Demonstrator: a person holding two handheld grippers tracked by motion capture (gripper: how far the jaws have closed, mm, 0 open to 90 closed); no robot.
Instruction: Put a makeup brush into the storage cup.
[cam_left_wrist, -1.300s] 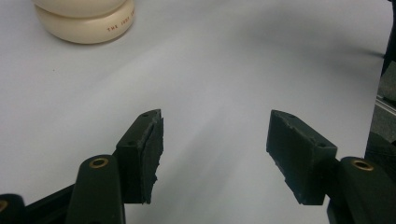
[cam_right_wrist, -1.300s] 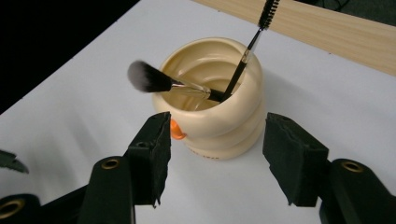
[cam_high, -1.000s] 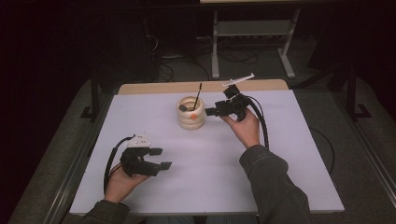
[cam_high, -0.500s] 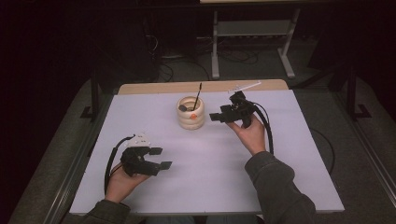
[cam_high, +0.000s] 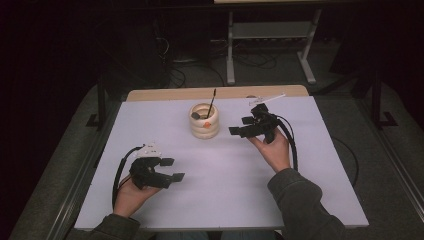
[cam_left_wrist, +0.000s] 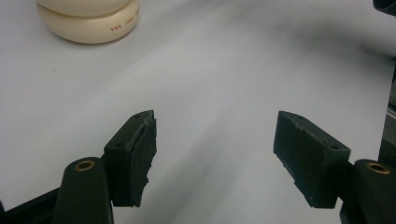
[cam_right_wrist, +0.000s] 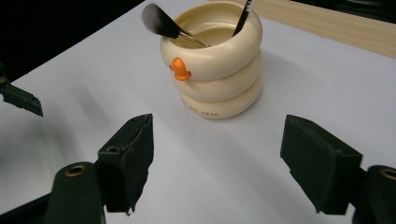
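From the high view, the cream three-ringed ceramic holder (cam_high: 204, 121) with black makeup brushes (cam_high: 212, 101) is standing at the white desk's (cam_high: 310, 200) twelve o'clock. The right tool (cam_high: 241, 126), at its three o'clock, has just been opening and is gaping empty, nothing blocking. In the left gripper view, the left tool (cam_left_wrist: 215, 158) is idling spread. In the right gripper view, the holder's orange duck beak (cam_right_wrist: 180, 69) is facing the jaws.

1 cream ringed holder (cam_high: 204, 121) is standing on the counter (cam_high: 220, 195), built of 3 stacked rings and wearing 1 small orange beak (cam_right_wrist: 180, 68) on its front. 2 brushes are sitting in it: 1 fluffy dark-tipped brush (cam_right_wrist: 161, 22) is leaning across the rim and 1 thin black-handled brush (cam_high: 212, 103) is standing up. 2 hands are each carrying 1 tool, the left tool (cam_high: 170, 169) and the right tool (cam_high: 240, 126).
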